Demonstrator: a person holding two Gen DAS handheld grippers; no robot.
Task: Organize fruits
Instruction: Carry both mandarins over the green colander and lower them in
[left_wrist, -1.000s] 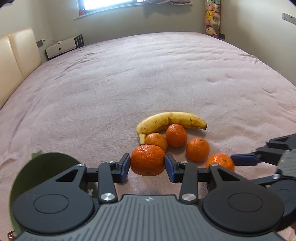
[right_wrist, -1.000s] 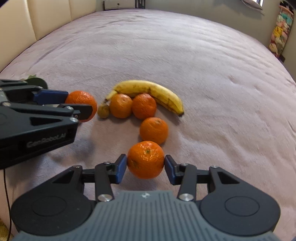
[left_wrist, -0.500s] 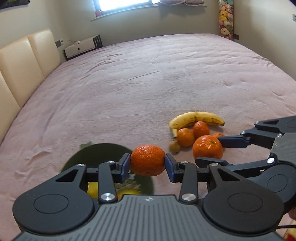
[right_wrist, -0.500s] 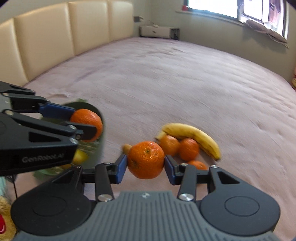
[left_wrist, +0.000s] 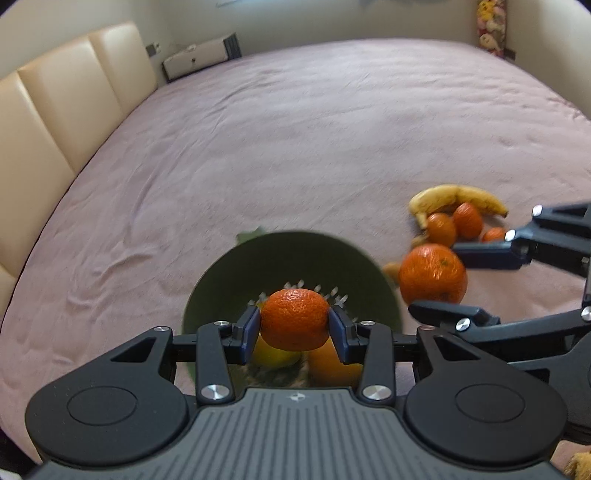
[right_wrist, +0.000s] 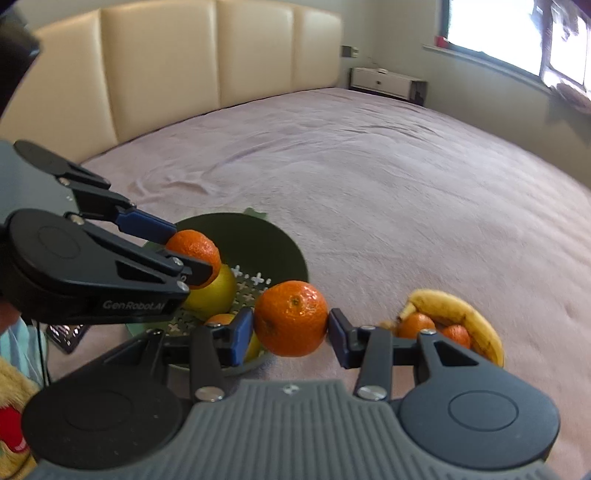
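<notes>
My left gripper (left_wrist: 294, 325) is shut on a tangerine (left_wrist: 294, 318) and holds it above the dark green bowl (left_wrist: 295, 251), which has a yellow fruit (right_wrist: 214, 291) and an orange inside. My right gripper (right_wrist: 291, 325) is shut on a second tangerine (right_wrist: 291, 318) beside the bowl's (right_wrist: 258, 236) right rim; it shows in the left wrist view (left_wrist: 432, 275) too. The left gripper appears in the right wrist view (right_wrist: 184, 254) over the bowl. A banana (left_wrist: 458, 197) and several tangerines (left_wrist: 441, 229) lie on the bed to the right.
The pink bedspread (left_wrist: 332, 129) stretches far ahead. A cream padded headboard (right_wrist: 184, 74) stands at the left. A white low cabinet (left_wrist: 201, 61) sits by the far wall. Plush toys (right_wrist: 11, 424) lie at the near left edge.
Both grippers have swung left from the fruit pile to the green bowl, each still holding its tangerine. The left one is now over the bowl.
</notes>
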